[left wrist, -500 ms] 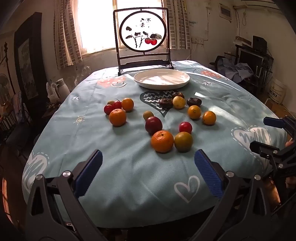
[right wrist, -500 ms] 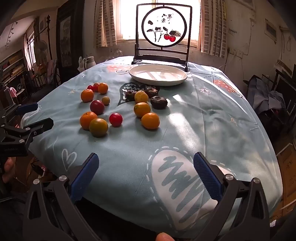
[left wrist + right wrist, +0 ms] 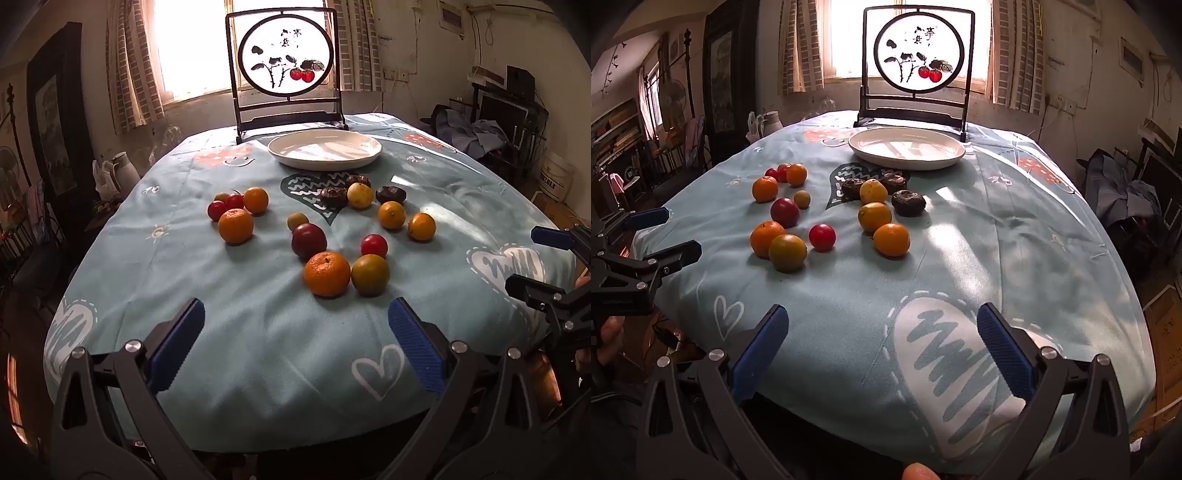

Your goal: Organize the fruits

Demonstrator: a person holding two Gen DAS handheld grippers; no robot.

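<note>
Several fruits lie loose on the blue tablecloth (image 3: 258, 332): a large orange (image 3: 327, 274) beside a greenish-brown fruit (image 3: 370, 274), a dark red plum (image 3: 308, 240), a small red fruit (image 3: 373, 245), oranges and dark wrinkled fruits further back. An empty white plate (image 3: 325, 148) sits at the far side, also in the right wrist view (image 3: 906, 147). My left gripper (image 3: 295, 341) is open and empty over the near edge, short of the large orange. My right gripper (image 3: 882, 345) is open and empty over the near right part of the cloth.
A dark wooden stand with a round painted screen (image 3: 286, 59) rises just behind the plate. The table edge drops off close in front of both grippers. Furniture and clutter (image 3: 1126, 192) line the room at the right; a kettle (image 3: 122, 168) stands at the left.
Both grippers have barely moved; the view is almost the same. No fruit has shifted.
</note>
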